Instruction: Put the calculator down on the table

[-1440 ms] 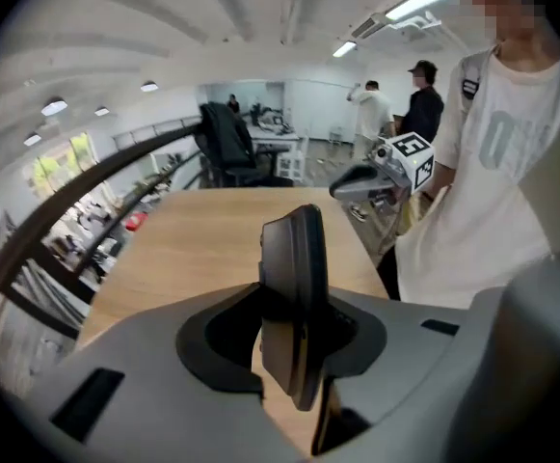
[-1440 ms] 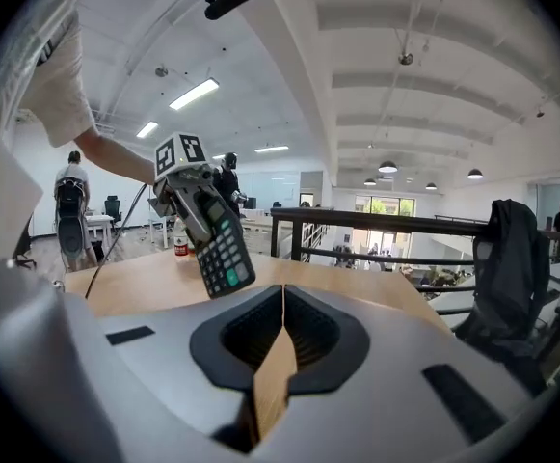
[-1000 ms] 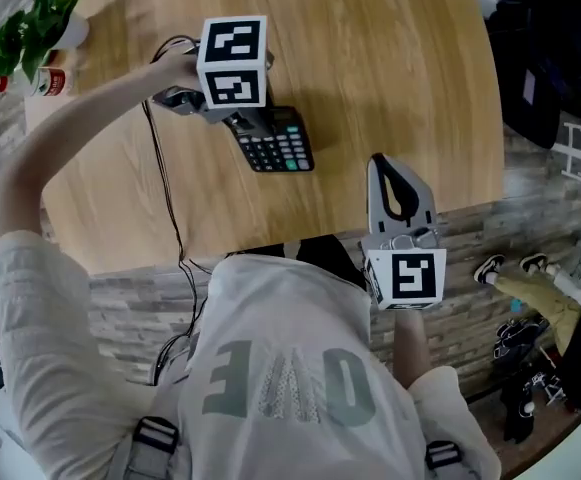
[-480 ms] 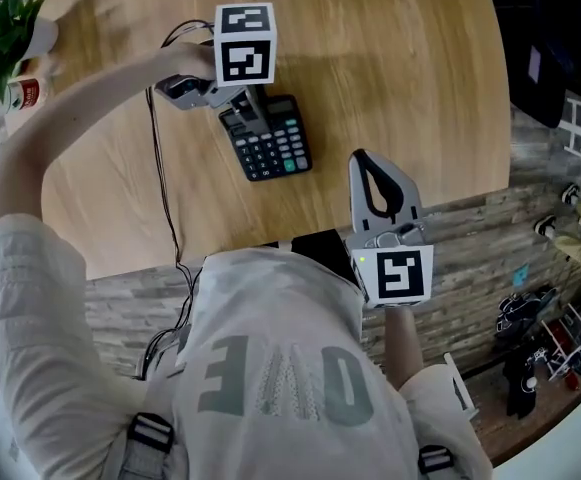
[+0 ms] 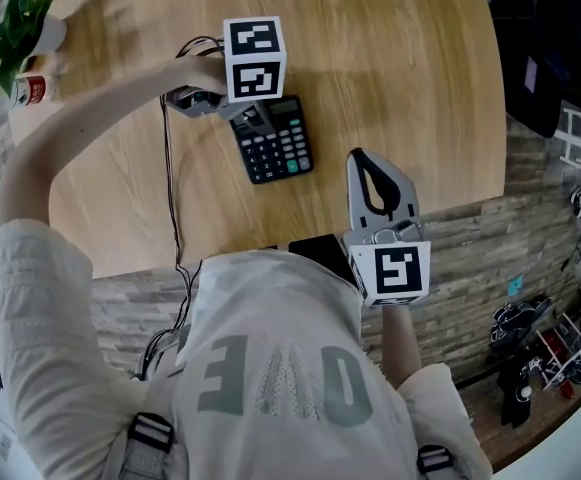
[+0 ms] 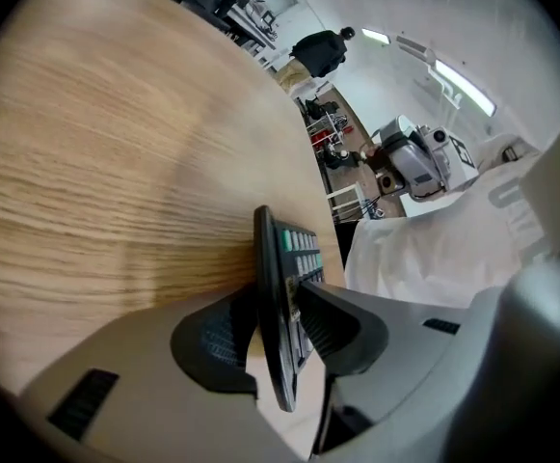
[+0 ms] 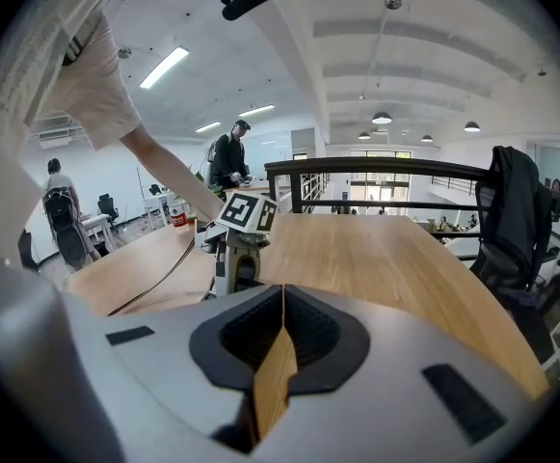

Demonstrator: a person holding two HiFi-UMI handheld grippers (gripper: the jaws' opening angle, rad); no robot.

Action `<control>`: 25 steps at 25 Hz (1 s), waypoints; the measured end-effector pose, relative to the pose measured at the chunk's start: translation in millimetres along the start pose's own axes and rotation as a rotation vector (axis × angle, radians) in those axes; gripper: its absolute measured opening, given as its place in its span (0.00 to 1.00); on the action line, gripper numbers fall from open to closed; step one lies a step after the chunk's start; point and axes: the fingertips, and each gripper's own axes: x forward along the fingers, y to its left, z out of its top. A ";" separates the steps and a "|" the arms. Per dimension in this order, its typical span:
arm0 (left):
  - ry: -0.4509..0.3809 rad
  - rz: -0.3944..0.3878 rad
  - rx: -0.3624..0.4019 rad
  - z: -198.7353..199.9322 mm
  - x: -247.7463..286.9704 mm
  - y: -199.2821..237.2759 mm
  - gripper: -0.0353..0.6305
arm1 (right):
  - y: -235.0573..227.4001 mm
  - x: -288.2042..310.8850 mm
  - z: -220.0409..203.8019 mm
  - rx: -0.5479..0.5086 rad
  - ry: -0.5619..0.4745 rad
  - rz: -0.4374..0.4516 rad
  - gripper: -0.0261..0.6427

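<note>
Your left gripper (image 5: 253, 118) has the calculator (image 5: 278, 143) between its jaws. The pads are on the back and the key face near its 10 o'clock corner, and the jaws are opening. The calculator lies level, low at the wooden table (image 5: 400, 58) (whether it touches the wood, you can't tell). Your right gripper (image 5: 363, 160), at 4 o'clock from the calculator, has its jaws pressed together on nothing, over the table's near edge.

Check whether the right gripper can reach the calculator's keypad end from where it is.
Probably yes. The right gripper, jaws shut, hovers just beside the calculator with only bare table between them. The left gripper, jaws opening, grips only the display end.
</note>
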 end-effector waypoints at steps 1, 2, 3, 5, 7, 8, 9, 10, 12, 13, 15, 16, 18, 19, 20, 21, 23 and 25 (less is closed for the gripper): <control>0.000 0.043 0.018 1.2 -0.8 0.8 0.26 | 0.7 -1.1 0.6 -0.003 0.002 0.003 0.07; 0.002 0.087 0.036 2.1 -2.0 1.7 0.27 | 1.7 -2.2 1.8 -0.006 0.001 0.007 0.07; 0.006 0.132 0.050 2.5 -3.7 2.9 0.29 | 3.3 -3.3 3.9 -0.009 -0.005 0.013 0.07; 0.008 0.228 0.070 2.5 -9.0 7.3 0.36 | 7.5 -5.8 10.2 -0.015 -0.024 0.024 0.07; -0.005 0.343 0.081 3.8 -19.7 13.7 0.45 | 10.5 -10.2 15.2 -0.026 -0.040 0.033 0.07; -0.019 0.404 0.082 5.1 -27.3 16.4 0.47 | 10.9 -13.1 16.4 -0.035 -0.046 0.036 0.07; -0.037 0.464 0.082 7.0 -36.1 17.9 0.48 | 10.2 -16.2 17.2 -0.048 -0.052 0.036 0.07; -0.065 0.526 0.080 9.9 -46.8 18.2 0.48 | 8.1 -19.2 18.4 -0.063 -0.058 0.031 0.07; -0.158 0.675 0.073 18.2 -77.6 15.7 0.48 | -0.4 -23.5 25.7 -0.095 -0.080 0.007 0.07; -0.230 0.774 0.067 23.1 -99.8 12.3 0.48 | -6.9 -24.6 32.7 -0.112 -0.101 -0.011 0.07; -0.411 1.035 0.060 30.0 -155.1 -4.6 0.48 | -20.7 -27.5 52.5 -0.139 -0.160 -0.053 0.07; -0.498 1.189 0.067 29.5 -183.8 -19.9 0.48 | -26.1 -30.5 63.6 -0.141 -0.192 -0.073 0.07; -0.654 1.467 0.078 20.9 -229.9 -62.2 0.47 | -32.2 -38.4 85.0 -0.130 -0.253 -0.099 0.07; -0.727 1.569 0.072 14.6 -245.5 -86.6 0.47 | -33.3 -42.4 95.4 -0.126 -0.282 -0.106 0.07; -0.795 1.648 0.059 7.8 -256.9 -111.4 0.47 | -33.2 -46.6 105.5 -0.128 -0.312 -0.111 0.07; -0.853 1.713 0.042 0.5 -264.9 -135.9 0.47 | -32.1 -51.2 115.4 -0.136 -0.341 -0.115 0.07; -0.950 1.829 0.004 -16.1 -274.2 -182.8 0.47 | -26.7 -60.3 134.8 -0.161 -0.400 -0.117 0.07; -1.069 1.929 -0.043 -36.3 -278.4 -225.7 0.47 | -16.8 -66.0 155.2 -0.190 -0.463 -0.109 0.07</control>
